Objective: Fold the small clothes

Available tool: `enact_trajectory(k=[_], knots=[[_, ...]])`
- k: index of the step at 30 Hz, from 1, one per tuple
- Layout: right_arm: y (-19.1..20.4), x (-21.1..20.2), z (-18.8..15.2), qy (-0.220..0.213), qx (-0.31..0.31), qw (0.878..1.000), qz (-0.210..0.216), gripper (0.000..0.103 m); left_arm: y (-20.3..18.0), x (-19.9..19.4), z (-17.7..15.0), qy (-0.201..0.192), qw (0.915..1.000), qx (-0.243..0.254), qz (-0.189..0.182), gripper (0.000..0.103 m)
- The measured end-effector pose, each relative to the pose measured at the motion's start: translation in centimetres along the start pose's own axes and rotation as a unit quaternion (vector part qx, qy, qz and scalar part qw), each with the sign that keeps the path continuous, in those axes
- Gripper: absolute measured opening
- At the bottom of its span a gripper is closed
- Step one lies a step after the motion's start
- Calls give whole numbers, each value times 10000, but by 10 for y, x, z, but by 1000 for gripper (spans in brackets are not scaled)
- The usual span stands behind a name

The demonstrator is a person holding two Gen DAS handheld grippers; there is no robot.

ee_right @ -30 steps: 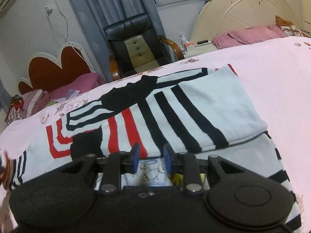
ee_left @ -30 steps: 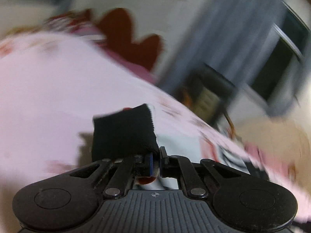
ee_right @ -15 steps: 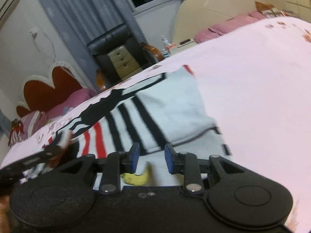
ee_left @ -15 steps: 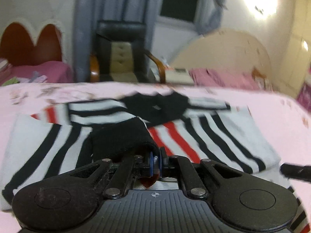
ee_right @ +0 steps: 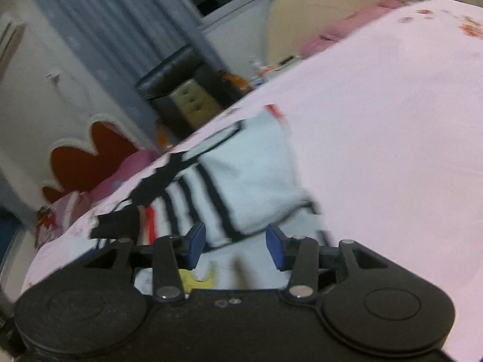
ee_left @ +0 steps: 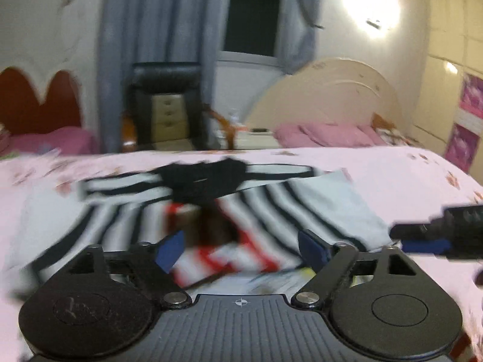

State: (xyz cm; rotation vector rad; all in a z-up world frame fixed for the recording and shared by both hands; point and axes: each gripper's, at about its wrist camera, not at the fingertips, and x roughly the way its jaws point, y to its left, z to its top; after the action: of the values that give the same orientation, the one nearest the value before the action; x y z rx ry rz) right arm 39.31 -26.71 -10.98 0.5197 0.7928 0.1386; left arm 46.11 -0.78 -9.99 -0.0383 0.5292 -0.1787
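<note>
A small white sweater [ee_left: 302,208] with black and red stripes and a black collar lies on the pink bed sheet [ee_left: 392,175], both sleeves folded in over its middle. My left gripper [ee_left: 241,250] is open and empty just above the sweater's near edge. My right gripper [ee_right: 235,246] is open and empty over the sweater's [ee_right: 250,181] right near corner. The right gripper also shows at the right edge of the left wrist view [ee_left: 440,235]. Both views are blurred.
A black chair [ee_left: 166,105] stands beyond the bed's far edge, by grey curtains [ee_left: 157,45]. A cream headboard [ee_left: 326,90] with pink pillows [ee_left: 326,132] is at the far right. A red scalloped headboard [ee_left: 39,99] is at the far left.
My left gripper has swung over the sweater, opened and let go of the black sleeve cuff. My right gripper has opened wider and moved to the sweater's right side.
</note>
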Motion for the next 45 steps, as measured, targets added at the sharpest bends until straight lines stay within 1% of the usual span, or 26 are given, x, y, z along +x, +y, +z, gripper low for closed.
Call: enact_trajectory(k=[1,3,4,6,8,11,13,14,15,16,17,18,20,22,23,25,28,31,34,35,37,38,39,40,41,45], knots=[[12,8,0,63,-158,9997,161,44,17,-14,-8,26,9997,-23,251,68],[36,26,-3,281,-555,9973,400,44,50,-32,-24,79,9968,-9,794,68],[48,35,-5,380,-761,9953,463,44,64,-39,-31,142,9949,-25,1001,68],[73,56,-13,533,-1209,9897,543,44,97,-48,-43,390,9898,-229,1351,68],[93,74,-20,621,-1574,9841,549,44,122,-54,-50,518,9858,-369,1557,68],[125,95,-29,610,-2260,9714,391,43,142,-51,-54,618,9825,-428,1707,68],[146,108,-35,450,-2856,9572,116,43,149,-48,-53,577,9826,-480,1696,68],[153,111,-37,348,-3055,9516,-44,41,152,-46,-53,550,9830,-503,1677,68],[160,115,-36,236,-3186,9474,-198,39,152,-38,-51,526,9834,-519,1655,65],[162,115,-34,164,-3200,9470,-246,25,153,-38,-50,461,9847,-557,1586,52],[163,115,-29,93,-3129,9495,-223,6,156,-36,-49,393,9863,-619,1479,42],[162,115,-24,69,-3031,9527,-212,6,158,-32,-48,310,9876,-689,1379,39],[152,104,-11,-124,-2788,9600,-217,6,152,-17,-46,227,9885,-610,1365,39],[138,91,-3,-339,-2560,9653,-376,6,149,-12,-49,337,9896,-433,1328,39],[132,92,-3,-346,-2471,9674,-435,6,146,-8,-50,363,9901,-401,1298,39],[116,99,-4,-91,-2260,9727,-509,6,146,-7,-51,358,9905,-411,1265,39],[104,107,-8,109,-2020,9781,-484,7,151,-12,-47,227,9911,-541,1195,39],[89,102,-5,93,-1591,9861,-464,23,151,-6,-44,337,9918,-388,1173,39],[69,100,-1,204,-912,9951,-310,29,155,-1,-45,472,9921,-411,1089,39],[61,99,1,211,-658,9973,-257,30,156,-1,-45,492,9921,-428,1075,39],[44,98,4,241,-129,9996,-102,27,157,0,-45,495,9921,-469,1053,39],[39,100,5,263,18,9996,-51,20,156,0,-44,491,9921,-446,1063,39],[36,102,6,296,67,9995,-35,16,156,1,-44,496,9921,-439,1068,39],[34,103,6,326,37,9995,-31,9,156,0,-44,488,9921,-455,1065,39],[34,103,7,318,-10,9995,-19,7,156,1,-45,487,9921,-465,1060,39],[44,83,10,-45,-261,9996,81,7,155,5,-45,593,9912,-355,1131,39]])
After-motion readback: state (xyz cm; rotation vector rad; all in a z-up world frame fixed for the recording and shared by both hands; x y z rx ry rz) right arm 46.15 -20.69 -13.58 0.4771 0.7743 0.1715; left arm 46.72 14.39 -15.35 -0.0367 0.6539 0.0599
